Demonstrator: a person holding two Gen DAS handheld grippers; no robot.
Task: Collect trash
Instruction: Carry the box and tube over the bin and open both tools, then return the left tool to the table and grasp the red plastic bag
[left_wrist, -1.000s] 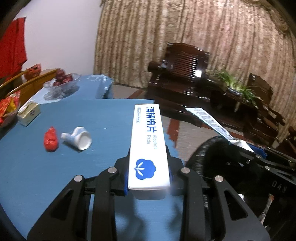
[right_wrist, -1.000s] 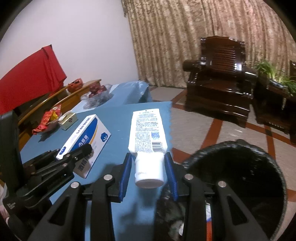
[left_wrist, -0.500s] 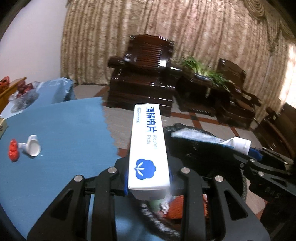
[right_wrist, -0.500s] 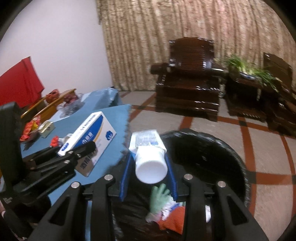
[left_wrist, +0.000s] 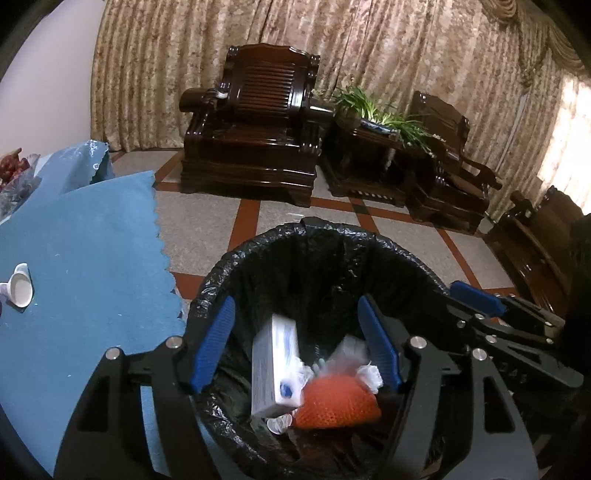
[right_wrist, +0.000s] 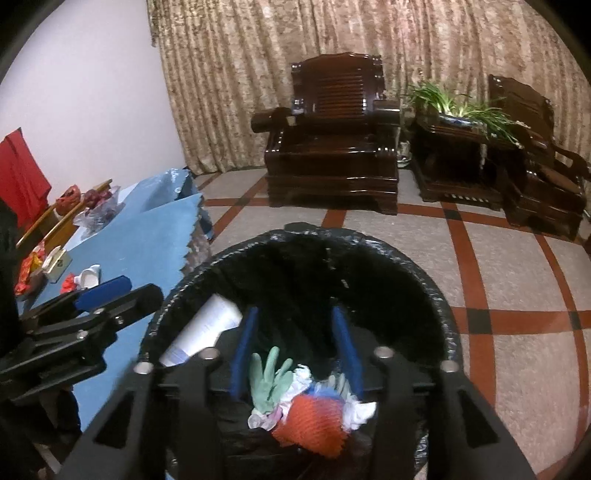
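Observation:
Both grippers hang over a black-lined trash bin (left_wrist: 258, 243) beside the blue table. My left gripper (left_wrist: 297, 314) is open; the white alcohol-pads box (left_wrist: 273, 365), blurred, is inside the bin below it. My right gripper (right_wrist: 293, 325) is open and empty; it also shows in the left wrist view (left_wrist: 476, 295). A white tube (right_wrist: 205, 328) leans against the bin's left wall. The bin (right_wrist: 417, 280) also holds an orange net (right_wrist: 314, 421), a green glove (right_wrist: 269, 376) and white scraps. A white scoop (left_wrist: 18, 286) and a red wrapper (right_wrist: 68, 282) lie on the table.
The blue table (left_wrist: 81, 258) lies left of the bin, with a small box (right_wrist: 57, 260) and a fruit bowl (right_wrist: 99, 205) farther back. Dark wooden armchairs (left_wrist: 255, 122) and a plant table (right_wrist: 454, 136) stand across the tiled floor before a curtain.
Both grippers moved over the bin and opened. The alcohol-pads box left my left gripper and the tube left my right gripper; both are now inside the bin.

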